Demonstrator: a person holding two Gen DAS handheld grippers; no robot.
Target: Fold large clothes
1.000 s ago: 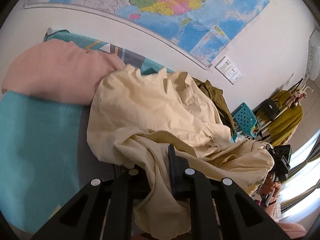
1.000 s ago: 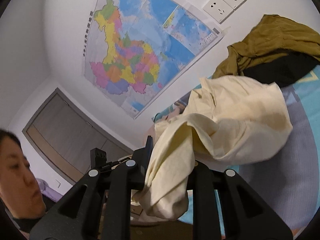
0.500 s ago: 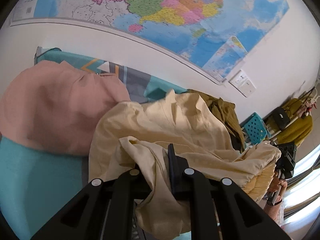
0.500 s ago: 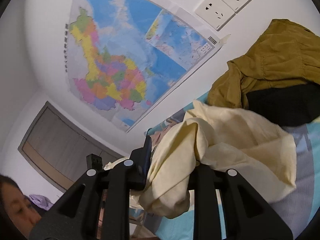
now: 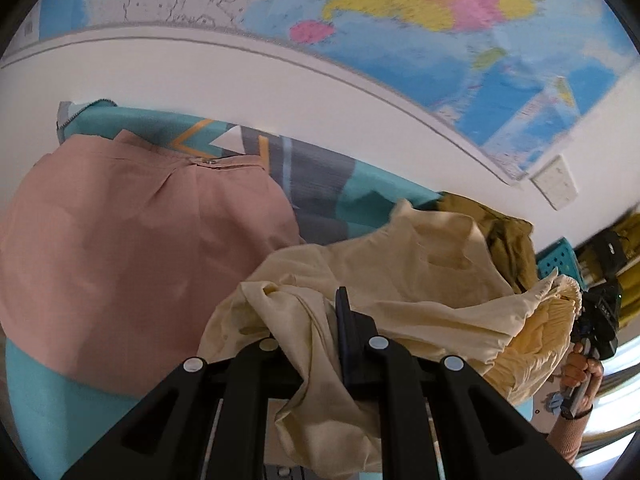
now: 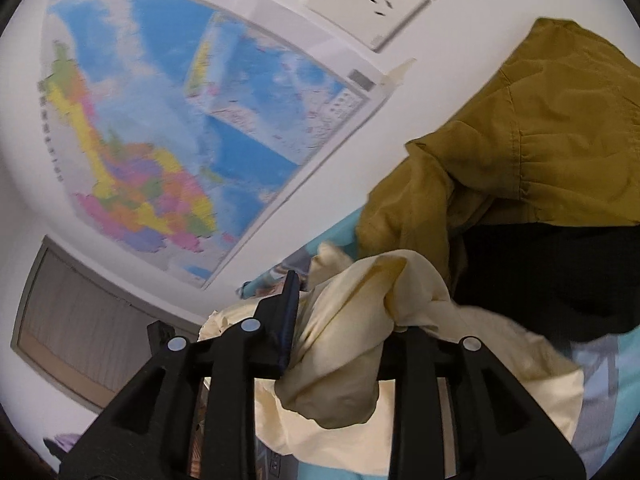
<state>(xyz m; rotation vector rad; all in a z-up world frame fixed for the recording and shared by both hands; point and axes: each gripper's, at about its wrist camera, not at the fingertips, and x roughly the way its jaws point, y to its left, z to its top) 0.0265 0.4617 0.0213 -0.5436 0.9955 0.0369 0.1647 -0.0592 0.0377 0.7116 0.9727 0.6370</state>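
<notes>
Cream garment [image 5: 400, 280] is bunched between both grippers' fingers: left gripper [image 5: 316, 336] and right gripper [image 6: 340, 320] each clamp it; wall map [image 6: 168, 128] lettering blurs unreadable.

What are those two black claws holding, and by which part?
Both the left gripper and right gripper pinch the cream-yellow cloth garment, each on a bunched fold; which part cannot be told.

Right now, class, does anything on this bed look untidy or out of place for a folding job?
Yes. The cream cotton garment is bunched and twisted between both tongs rather than spread flat. Beyond it, an olive-green jacket lies crumpled in a heap against the wall over something black, unfolded. The pink garment lies comparatively smooth.
</notes>
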